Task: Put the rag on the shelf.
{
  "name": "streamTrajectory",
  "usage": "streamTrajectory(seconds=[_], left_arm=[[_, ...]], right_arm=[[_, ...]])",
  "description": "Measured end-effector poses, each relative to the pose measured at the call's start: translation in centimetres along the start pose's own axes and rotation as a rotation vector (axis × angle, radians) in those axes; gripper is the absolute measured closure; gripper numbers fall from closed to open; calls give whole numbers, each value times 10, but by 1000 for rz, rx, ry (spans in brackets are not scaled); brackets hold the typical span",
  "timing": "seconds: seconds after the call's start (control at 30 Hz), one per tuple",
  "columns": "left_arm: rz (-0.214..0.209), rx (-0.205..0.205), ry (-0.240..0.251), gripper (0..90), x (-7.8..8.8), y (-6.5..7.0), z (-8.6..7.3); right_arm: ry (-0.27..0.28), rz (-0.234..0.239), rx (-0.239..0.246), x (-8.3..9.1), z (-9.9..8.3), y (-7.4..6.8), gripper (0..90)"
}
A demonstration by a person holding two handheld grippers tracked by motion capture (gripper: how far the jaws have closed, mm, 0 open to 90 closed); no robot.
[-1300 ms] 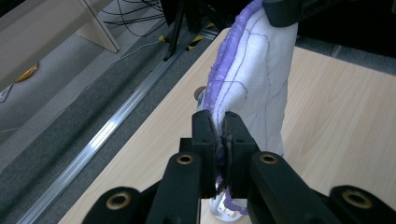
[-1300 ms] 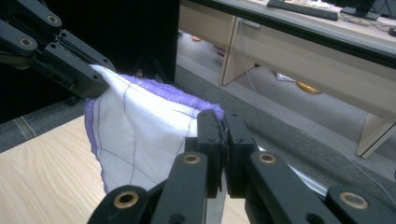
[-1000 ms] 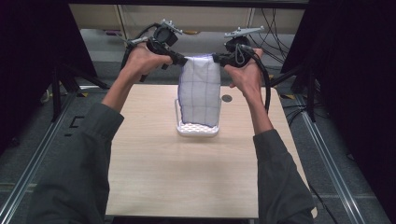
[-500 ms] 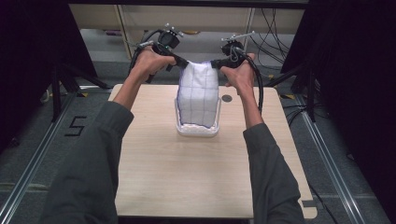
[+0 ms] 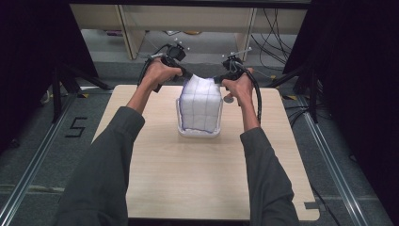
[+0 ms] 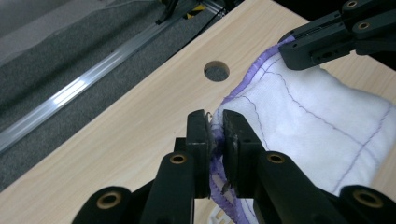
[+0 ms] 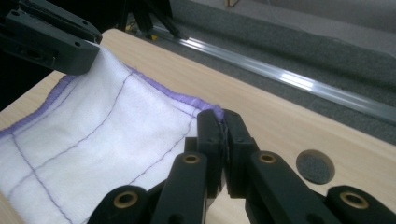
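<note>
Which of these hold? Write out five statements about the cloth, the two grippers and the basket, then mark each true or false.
1. The left gripper is shut on a purple-hemmed corner of the white cloth. True.
2. The right gripper hangs open, clear of the cloth. False: its jaws pinch the other top corner.
3. The cloth lies flat on the wooden table. False: it hangs between the grippers, over the white basket.
4. The cloth is white with thin purple grid lines. True.
5. The basket stands on the grey floor. False: it stands on the table.
</note>
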State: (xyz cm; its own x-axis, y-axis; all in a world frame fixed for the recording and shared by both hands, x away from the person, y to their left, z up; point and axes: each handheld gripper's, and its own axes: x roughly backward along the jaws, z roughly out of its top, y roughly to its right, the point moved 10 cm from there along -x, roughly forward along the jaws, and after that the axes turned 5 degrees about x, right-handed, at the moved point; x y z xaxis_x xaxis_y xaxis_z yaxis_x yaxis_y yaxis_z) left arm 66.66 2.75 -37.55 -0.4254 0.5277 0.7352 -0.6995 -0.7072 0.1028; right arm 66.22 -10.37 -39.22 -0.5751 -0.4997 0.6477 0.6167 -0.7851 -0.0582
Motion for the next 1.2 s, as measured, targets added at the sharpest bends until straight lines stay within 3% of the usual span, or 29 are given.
streamTrajectory(seconds=[0.2, 0.23, 0.3, 0.5, 0.53, 0.6, 0.7, 0.73, 0.8, 0.97, 1.0, 1.2], left_arm=[[-4, 27, -35, 804, -17, -7, -15], [-4, 27, -44, 806, -18, -8, -18], [-5, 30, -56, 806, -23, -9, -23], [-5, 39, -83, 781, -26, -13, -34], [-4, 45, -85, 767, -26, -13, -35], [-5, 48, -94, 732, -26, -13, -37], [-4, 50, -90, 700, -22, -14, -38], [-6, 50, -87, 700, -21, -14, -38], [3, 53, -83, 694, -18, -16, -38], [8, 65, -67, 688, -9, -19, -39], [8, 67, -61, 687, -7, -20, -39], [14, 73, -41, 682, 7, -26, -42]], right_arm=[[-51, 21, -46, -12, -18, 3, 877], [-48, 24, -27, -14, -19, 6, 877], [-61, 25, -38, -16, -23, 7, 876], [-91, 40, -66, -22, -34, 6, 862], [-84, 37, -48, -22, -34, 8, 842], [-92, 33, -64, -23, -35, 8, 804], [-93, 28, -66, -24, -36, 9, 767], [-95, 18, -89, -22, -35, 11, 738], [-72, 19, -89, -21, -33, 11, 735], [-73, 21, -97, -13, -31, 13, 731], [-66, 26, -116, -12, -30, 12, 729], [-66, 1, -111, -1, -29, 18, 729]])
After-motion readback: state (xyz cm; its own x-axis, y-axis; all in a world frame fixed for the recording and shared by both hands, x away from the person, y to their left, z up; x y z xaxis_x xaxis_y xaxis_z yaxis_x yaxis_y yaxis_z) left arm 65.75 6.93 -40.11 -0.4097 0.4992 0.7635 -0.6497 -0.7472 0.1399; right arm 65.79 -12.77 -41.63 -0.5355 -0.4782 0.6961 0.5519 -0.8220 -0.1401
